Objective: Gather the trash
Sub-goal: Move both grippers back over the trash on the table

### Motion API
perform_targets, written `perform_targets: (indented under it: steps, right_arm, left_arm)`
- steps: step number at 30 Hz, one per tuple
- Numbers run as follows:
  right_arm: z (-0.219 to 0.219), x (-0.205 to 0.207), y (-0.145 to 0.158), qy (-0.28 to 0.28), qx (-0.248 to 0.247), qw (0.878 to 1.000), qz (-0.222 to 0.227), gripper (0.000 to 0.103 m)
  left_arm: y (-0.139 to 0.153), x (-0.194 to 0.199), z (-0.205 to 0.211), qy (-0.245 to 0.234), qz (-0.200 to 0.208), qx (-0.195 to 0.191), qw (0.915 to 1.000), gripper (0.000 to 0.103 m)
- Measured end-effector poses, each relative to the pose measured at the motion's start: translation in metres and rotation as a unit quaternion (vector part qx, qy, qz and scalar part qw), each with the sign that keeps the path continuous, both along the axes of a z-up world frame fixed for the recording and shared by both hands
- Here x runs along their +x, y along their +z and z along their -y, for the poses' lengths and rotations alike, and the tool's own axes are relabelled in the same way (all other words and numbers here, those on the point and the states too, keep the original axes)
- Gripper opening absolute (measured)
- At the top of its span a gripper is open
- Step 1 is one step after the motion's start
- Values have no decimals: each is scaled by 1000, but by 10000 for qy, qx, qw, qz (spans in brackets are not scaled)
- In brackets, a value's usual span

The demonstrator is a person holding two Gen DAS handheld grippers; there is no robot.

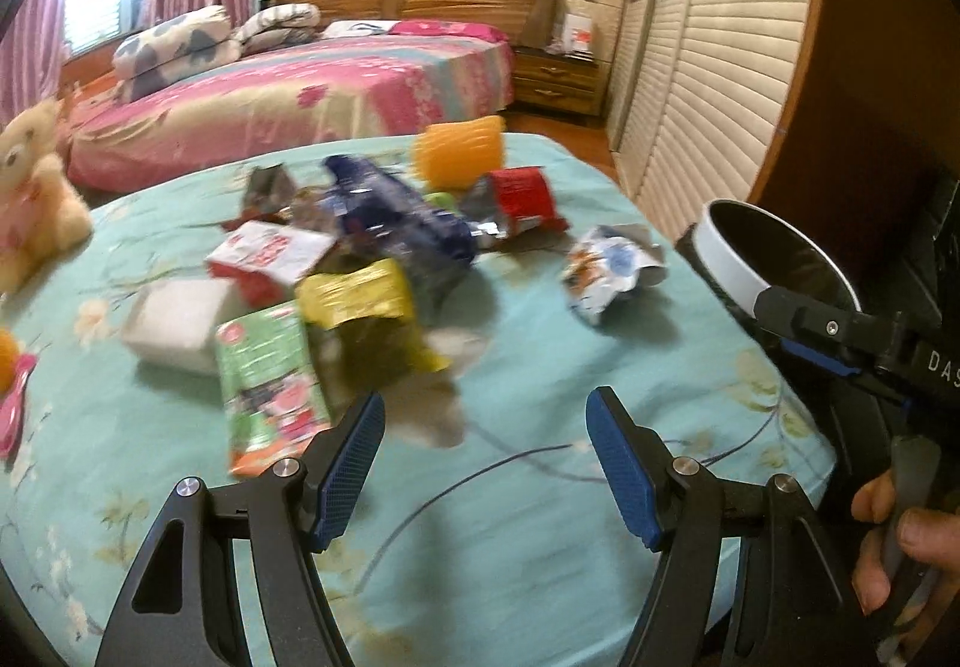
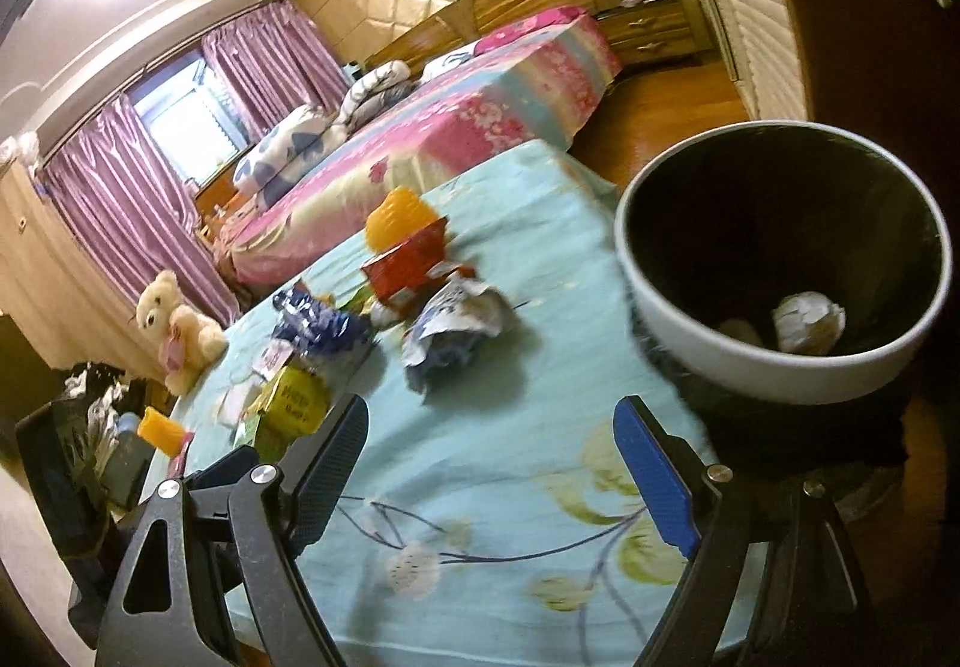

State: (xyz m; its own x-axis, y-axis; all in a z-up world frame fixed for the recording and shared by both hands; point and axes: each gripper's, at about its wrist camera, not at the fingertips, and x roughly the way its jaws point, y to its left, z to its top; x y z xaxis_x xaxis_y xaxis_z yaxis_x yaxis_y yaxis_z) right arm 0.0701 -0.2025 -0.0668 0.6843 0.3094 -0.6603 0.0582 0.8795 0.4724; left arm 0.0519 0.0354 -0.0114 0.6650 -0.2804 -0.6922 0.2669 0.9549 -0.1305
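A pile of trash lies on the turquoise floral cloth (image 1: 540,487): a yellow-green wrapper (image 1: 360,301), a green packet (image 1: 270,367), a red-white carton (image 1: 270,253), a dark blue bag (image 1: 396,223), a red packet (image 1: 522,199) and a crumpled white wrapper (image 1: 612,271). My left gripper (image 1: 485,466) is open and empty just in front of the pile. My right gripper (image 2: 492,478) is open and empty over the cloth, beside the white-rimmed black bin (image 2: 660,307). A crumpled paper ball (image 2: 807,322) lies in the bin. The crumpled white wrapper also shows in the right wrist view (image 2: 456,331).
A teddy bear (image 1: 30,199) sits at the cloth's left edge. An orange ribbed cup (image 1: 462,150) stands behind the pile. A white box (image 1: 174,325) lies left of it. A pink bed (image 1: 300,96), a nightstand (image 1: 558,78) and louvred wardrobe doors (image 1: 720,84) stand behind.
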Motion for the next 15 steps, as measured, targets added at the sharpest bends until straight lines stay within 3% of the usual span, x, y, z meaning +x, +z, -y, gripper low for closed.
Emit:
perform_targets:
  steps: [7,15]
  right_arm:
    - [-19,8,-3,204,-98,9997,-4,86]
    - [-33,20,-6,372,-187,9991,2,89]
  left_arm:
    - [1,-7,-39,510,14,7,9987,72]
    - [-5,-5,-55,807,-149,55,9966,73]
